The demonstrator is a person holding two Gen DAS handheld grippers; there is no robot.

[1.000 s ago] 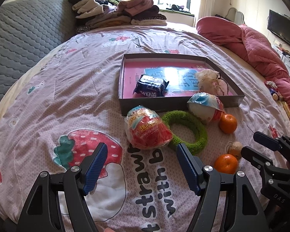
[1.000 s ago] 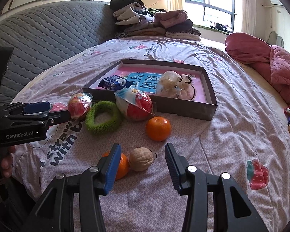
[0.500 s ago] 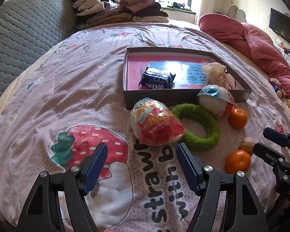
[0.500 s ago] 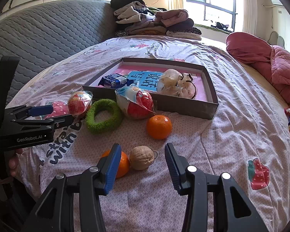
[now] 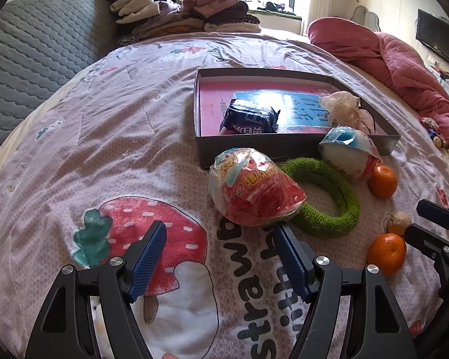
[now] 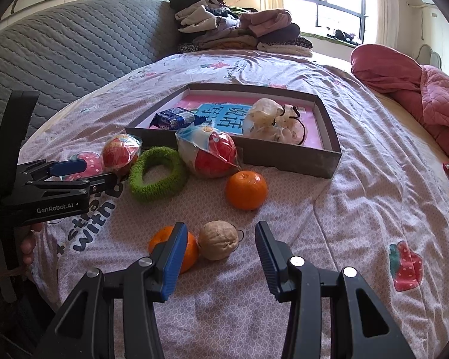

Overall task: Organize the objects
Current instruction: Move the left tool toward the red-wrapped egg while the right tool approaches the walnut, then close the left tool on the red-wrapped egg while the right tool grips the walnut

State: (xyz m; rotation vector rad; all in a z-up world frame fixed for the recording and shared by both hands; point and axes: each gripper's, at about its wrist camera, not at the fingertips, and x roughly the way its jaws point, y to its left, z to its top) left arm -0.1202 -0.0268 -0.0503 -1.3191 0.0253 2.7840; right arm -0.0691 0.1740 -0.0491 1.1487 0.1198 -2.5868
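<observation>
Left gripper (image 5: 218, 257) jaws apart, empty | red snack bag (image 5: 254, 188) ahead, slightly right, just beyond right fingertip, on bedspread touching green ring (image 5: 329, 197) | right gripper (image 6: 220, 254) apart, walnut (image 6: 218, 239) between fingers | box (image 5: 284, 145) beyond bag | left nearer bag

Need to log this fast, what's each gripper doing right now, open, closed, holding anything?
Left gripper: open, holding nothing, near the red wrapped snack.
Right gripper: open, holding nothing, the walnut just ahead.
</observation>
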